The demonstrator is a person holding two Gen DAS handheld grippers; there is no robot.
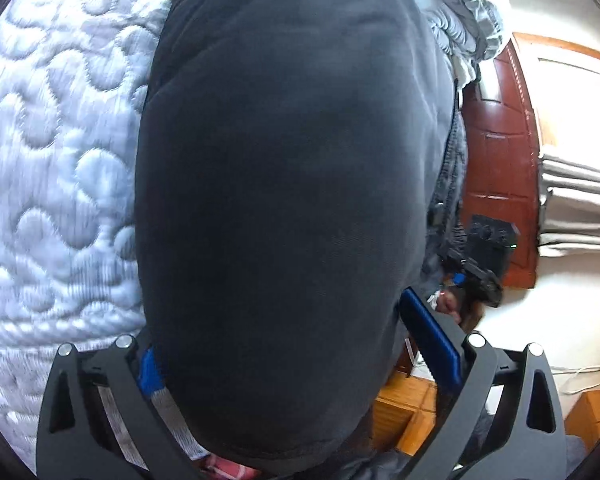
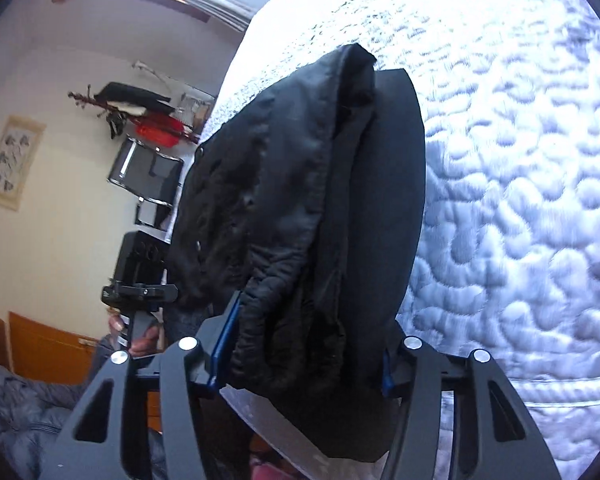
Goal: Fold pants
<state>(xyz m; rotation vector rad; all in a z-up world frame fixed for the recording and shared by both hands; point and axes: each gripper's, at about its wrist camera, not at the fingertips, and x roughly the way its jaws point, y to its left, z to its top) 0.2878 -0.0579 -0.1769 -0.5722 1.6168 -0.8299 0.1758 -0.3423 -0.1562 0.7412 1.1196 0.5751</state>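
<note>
Quilted white mattress (image 1: 52, 168) under dark pants (image 1: 284, 200); cream walls (image 2: 52, 80).

Two wrist fisheyes, close on pants (image 1: 284, 200), sharing mattress (image 2: 520, 200)

Both grippers are angling downward: the left gripper (image 1: 300, 364) is clamping dark cloth, and the right gripper (image 2: 304, 344) is pinching a bunched fold.
</note>
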